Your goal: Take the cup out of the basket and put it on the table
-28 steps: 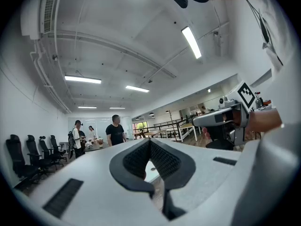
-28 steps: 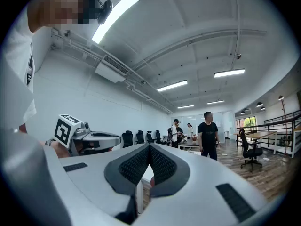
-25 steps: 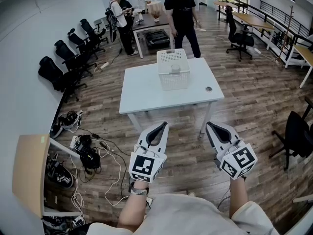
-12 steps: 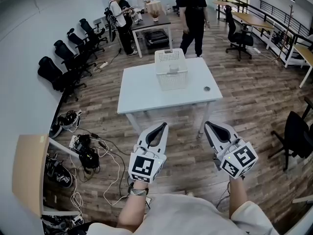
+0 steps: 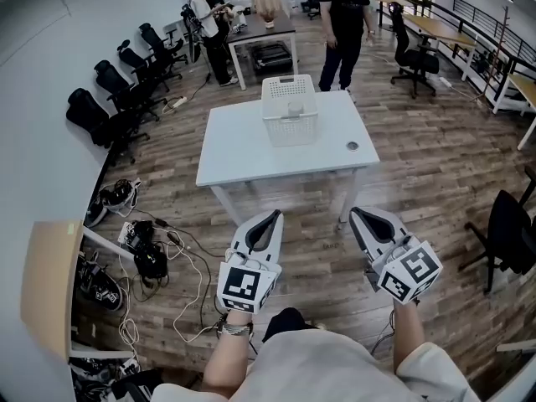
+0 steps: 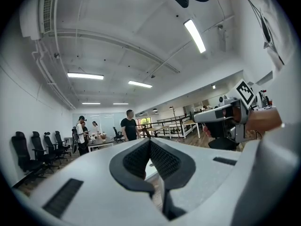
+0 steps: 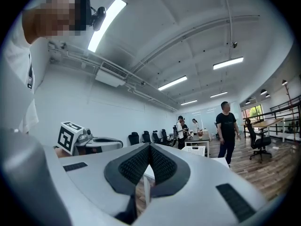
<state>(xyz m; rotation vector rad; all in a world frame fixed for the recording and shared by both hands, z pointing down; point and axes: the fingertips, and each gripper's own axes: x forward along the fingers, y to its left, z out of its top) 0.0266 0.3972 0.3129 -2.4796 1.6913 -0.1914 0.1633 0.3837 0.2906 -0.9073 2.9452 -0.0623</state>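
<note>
A white slatted basket [image 5: 290, 111] stands on the far half of the white table [image 5: 251, 153], well ahead of me. Inside it a pale cup [image 5: 295, 107] shows faintly. My left gripper [image 5: 274, 217] and right gripper [image 5: 361, 215] hover side by side over the wooden floor, short of the table's near edge. Both are shut with nothing between the pads. In the left gripper view the left gripper [image 6: 150, 141] has its dark pads pressed together. The right gripper [image 7: 150, 147] looks the same in its own view, with the basket [image 7: 196, 150] small beyond it.
A small round object [image 5: 353, 146] lies near the table's right edge. A person in black [image 5: 347, 15] stands behind the table; others stand at a desk [image 5: 260, 32] further back. Office chairs [image 5: 117, 90] line the left wall. Cables [image 5: 159, 258] and gear litter the floor at left.
The table and basket have drifted slightly up and left in the head view. The person in black has walked to the right behind the table. Both grippers have stayed shut and level.
</note>
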